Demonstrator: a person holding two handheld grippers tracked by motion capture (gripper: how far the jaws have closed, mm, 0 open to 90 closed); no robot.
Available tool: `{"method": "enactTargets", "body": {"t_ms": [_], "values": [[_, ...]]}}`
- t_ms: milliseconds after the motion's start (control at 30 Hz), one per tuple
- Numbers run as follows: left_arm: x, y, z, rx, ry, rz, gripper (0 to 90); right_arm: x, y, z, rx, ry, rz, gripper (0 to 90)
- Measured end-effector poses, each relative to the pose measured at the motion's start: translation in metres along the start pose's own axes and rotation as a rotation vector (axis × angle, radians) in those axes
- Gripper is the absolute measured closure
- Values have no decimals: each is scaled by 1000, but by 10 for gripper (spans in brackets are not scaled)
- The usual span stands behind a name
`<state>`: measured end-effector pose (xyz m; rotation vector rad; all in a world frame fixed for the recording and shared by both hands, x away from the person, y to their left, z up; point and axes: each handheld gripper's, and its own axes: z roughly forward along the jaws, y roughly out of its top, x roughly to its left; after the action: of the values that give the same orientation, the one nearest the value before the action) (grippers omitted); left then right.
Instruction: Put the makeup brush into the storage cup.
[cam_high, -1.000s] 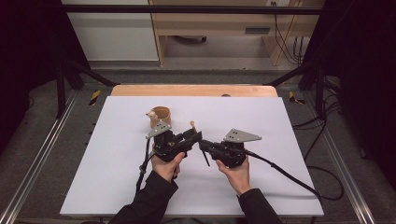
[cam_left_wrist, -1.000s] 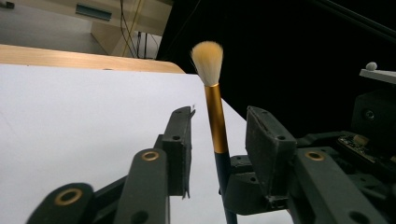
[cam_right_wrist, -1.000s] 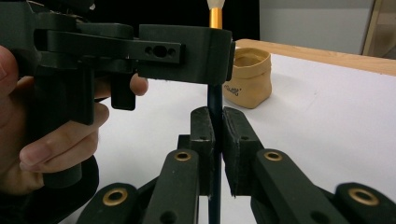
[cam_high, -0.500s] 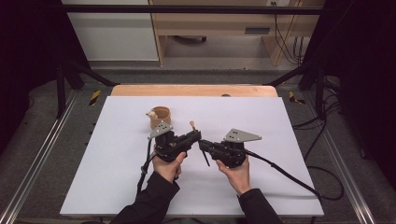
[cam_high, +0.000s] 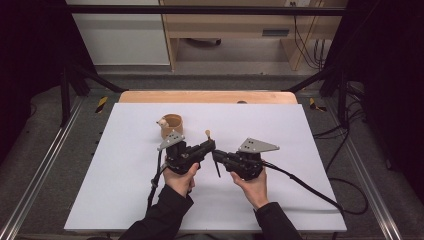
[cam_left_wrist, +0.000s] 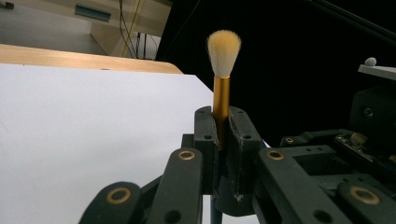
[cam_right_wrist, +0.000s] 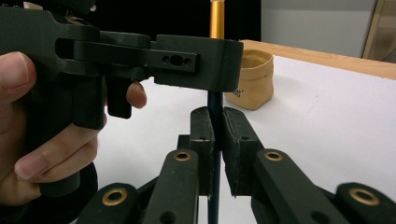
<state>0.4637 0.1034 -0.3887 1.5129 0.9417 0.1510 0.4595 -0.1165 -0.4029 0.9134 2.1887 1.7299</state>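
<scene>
1. High view: over the white counter (cam_high: 125, 165), the left gripper (cam_high: 209, 146) and the right gripper (cam_high: 218, 155) meet tip to tip on one slim makeup brush with a gold metal ferrule, a dark handle and pale bristles (cam_high: 208, 134). The small tan fabric pouch (cam_high: 172, 125) stands just beyond the left gripper. With two grips on one thin stick, any uneven pull could bend it or twist it loose.
2. Left gripper view: the fingers (cam_left_wrist: 205, 135), having just closed, are clamped on the gold ferrule (cam_left_wrist: 221, 100), the bristles (cam_left_wrist: 224, 51) upright above. Smooth metal may slide through the pads.
3. Right gripper view: the fingers (cam_right_wrist: 202, 140) are clamped on the dark handle (cam_right_wrist: 215, 109) below the left gripper's fingers (cam_right_wrist: 198, 58). Letting go too soon could let the brush tip over.
</scene>
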Motion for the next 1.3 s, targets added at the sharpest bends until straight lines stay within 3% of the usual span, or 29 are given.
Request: {"method": "enactTargets", "body": {"t_ms": [300, 567, 933, 1300], "values": [[6, 6, -8, -4, 27, 40, 837, -2, -1, 1, 31, -29, -1, 702], [13, 13, -25, -4, 69, 98, 837, -8, 1, -5, 57, -101, -15, 548], [28, 23, -52, 6, 103, 128, 837, -26, -3, -20, 69, -215, -12, 291], [43, 25, -73, 8, 127, 144, 837, -35, -9, -31, 107, -262, 2, 108]]}}
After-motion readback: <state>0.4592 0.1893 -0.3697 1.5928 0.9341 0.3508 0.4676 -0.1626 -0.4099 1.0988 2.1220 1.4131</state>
